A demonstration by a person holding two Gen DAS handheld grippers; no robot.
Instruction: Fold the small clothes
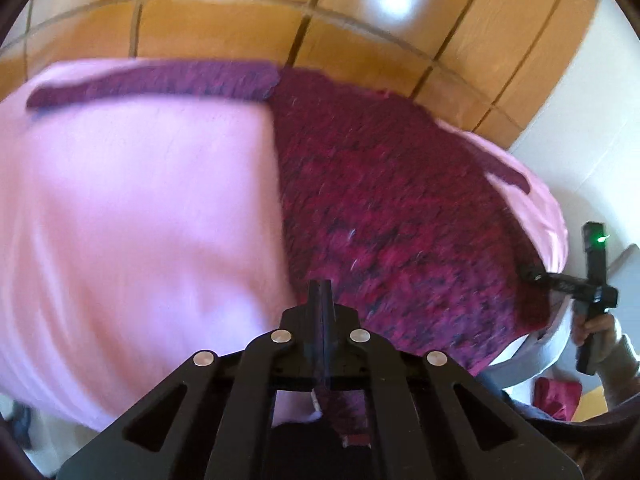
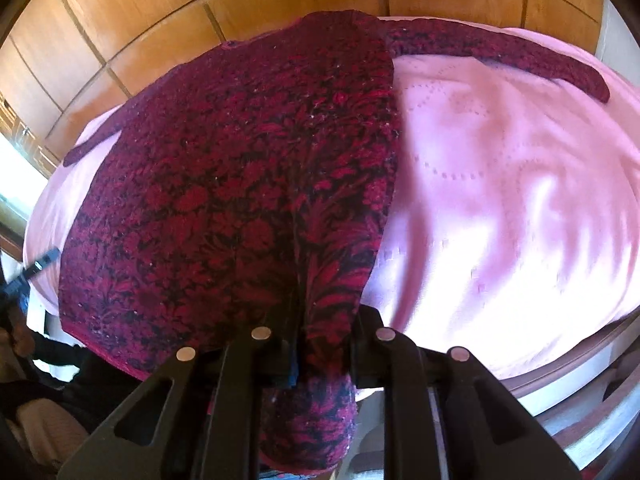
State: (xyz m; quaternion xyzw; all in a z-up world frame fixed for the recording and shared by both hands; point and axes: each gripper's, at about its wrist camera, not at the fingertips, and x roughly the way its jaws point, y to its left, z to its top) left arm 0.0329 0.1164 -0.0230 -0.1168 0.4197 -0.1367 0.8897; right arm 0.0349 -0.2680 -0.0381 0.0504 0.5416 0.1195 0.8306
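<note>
A dark red knit garment with a black floral pattern (image 1: 380,200) lies spread on a pink cover (image 1: 140,200), one long sleeve stretched out to the far left. My left gripper (image 1: 320,292) is shut, its fingers pressed together at the garment's near edge, and a fold of the knit shows under them. In the right wrist view the garment (image 2: 240,180) covers the left half of the pink cover (image 2: 500,200). My right gripper (image 2: 324,344) is shut on a bunched fold of its near hem, which hangs below the fingers.
Orange-brown tiles (image 1: 240,20) lie beyond the covered surface, whose rounded wooden rim (image 2: 560,368) shows at the lower right. A hand (image 1: 596,328) holds the other gripper at the garment's right corner. A red cloth (image 1: 558,396) lies below it.
</note>
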